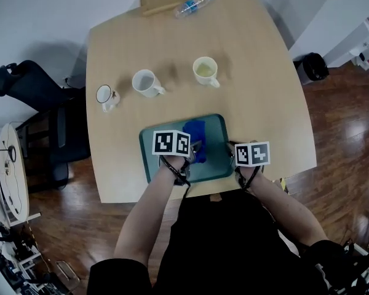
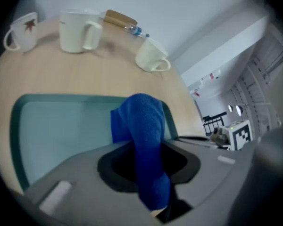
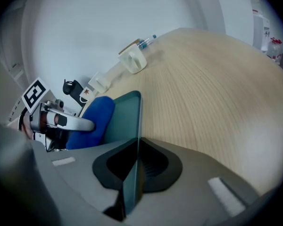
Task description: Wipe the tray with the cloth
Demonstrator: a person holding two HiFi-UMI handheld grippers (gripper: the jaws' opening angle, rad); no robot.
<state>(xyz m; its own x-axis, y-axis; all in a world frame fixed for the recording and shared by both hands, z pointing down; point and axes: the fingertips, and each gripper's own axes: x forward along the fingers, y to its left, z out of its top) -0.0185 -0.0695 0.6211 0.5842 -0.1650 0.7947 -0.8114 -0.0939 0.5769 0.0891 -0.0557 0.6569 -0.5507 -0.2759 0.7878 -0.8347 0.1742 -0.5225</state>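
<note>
Left tool (image 2: pixel 148 182) clenched on the cloth (image 1: pixel 197 134), over the tray (image 1: pixel 216 165) centre. Right tool (image 3: pixel 132 178) pinches the tray's 3 o'clock rim at the worktop's (image 1: pixel 172 48) 6 o'clock edge. Wiping in hand, I judge; next, sweep toward 9 o'clock.

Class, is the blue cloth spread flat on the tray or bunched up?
Bunched up: the left gripper pinches the cloth into a thick roll over the tray.

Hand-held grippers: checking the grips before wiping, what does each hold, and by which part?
The left hand-held gripper pinches the blue cloth at one bunched end, the rest out over the tray. The right hand-held gripper clamps the tray's right rim.
</note>
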